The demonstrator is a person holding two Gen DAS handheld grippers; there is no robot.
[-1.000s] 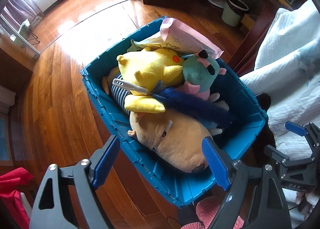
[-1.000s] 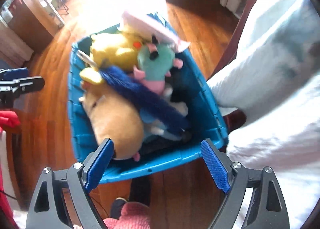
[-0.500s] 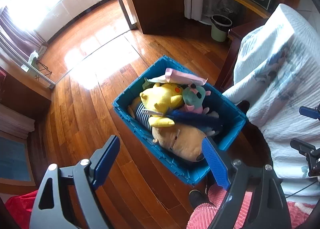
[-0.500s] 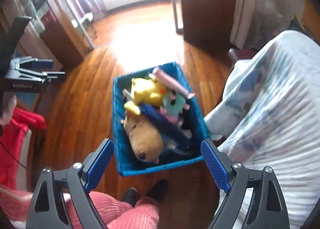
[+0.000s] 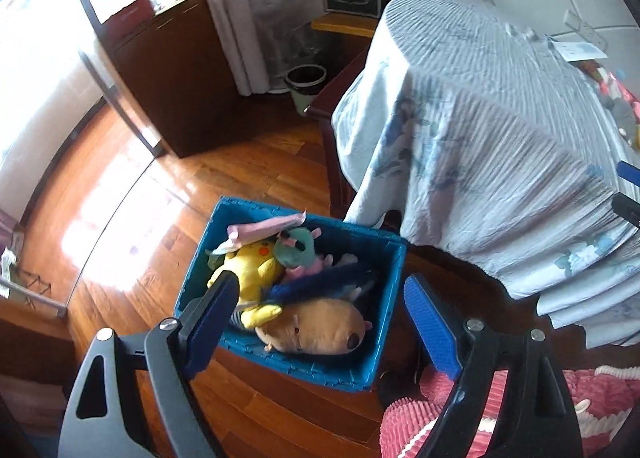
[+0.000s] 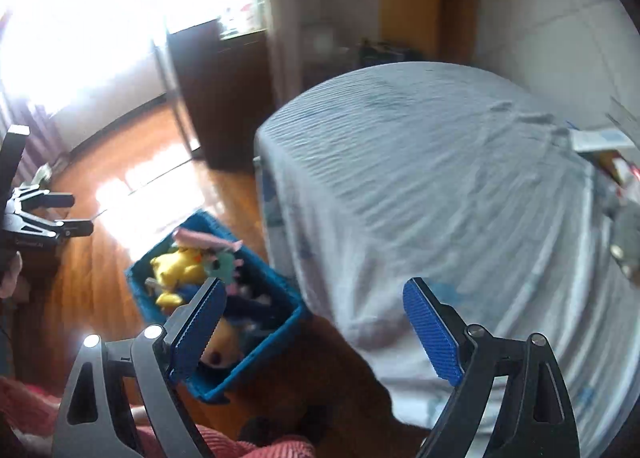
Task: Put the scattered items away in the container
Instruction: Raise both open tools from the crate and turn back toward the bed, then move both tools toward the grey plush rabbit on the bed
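A blue plastic crate [image 5: 390, 278] [image 6: 288, 322] stands on the wooden floor beside the bed, full of soft toys. Among them lie a yellow plush [image 5: 252, 266] [image 6: 180, 264], a tan plush [image 5: 320, 328], a teal plush [image 5: 298, 246] and a pink pouch [image 5: 266, 226]. My left gripper [image 5: 320, 314] hangs open high above the crate, holding nothing. My right gripper [image 6: 314, 318] is open and empty, over the crate's edge and the bed corner. Several small items [image 5: 618, 98] [image 6: 618, 194] lie at the bed's far right edge.
A bed with a pale blue sheet [image 5: 500, 138] [image 6: 440, 198] fills the right side. A dark wooden cabinet [image 5: 172, 70] and a small bin [image 5: 306, 78] stand behind the crate. A person's pink-clad legs [image 5: 420, 418] are at the bottom. Sunlit wooden floor [image 5: 132, 226] lies to the left.
Both grippers have risen and pulled back from the crate, which now looks much smaller. Both views have swung up and right, showing more of the bed. Both stay open.
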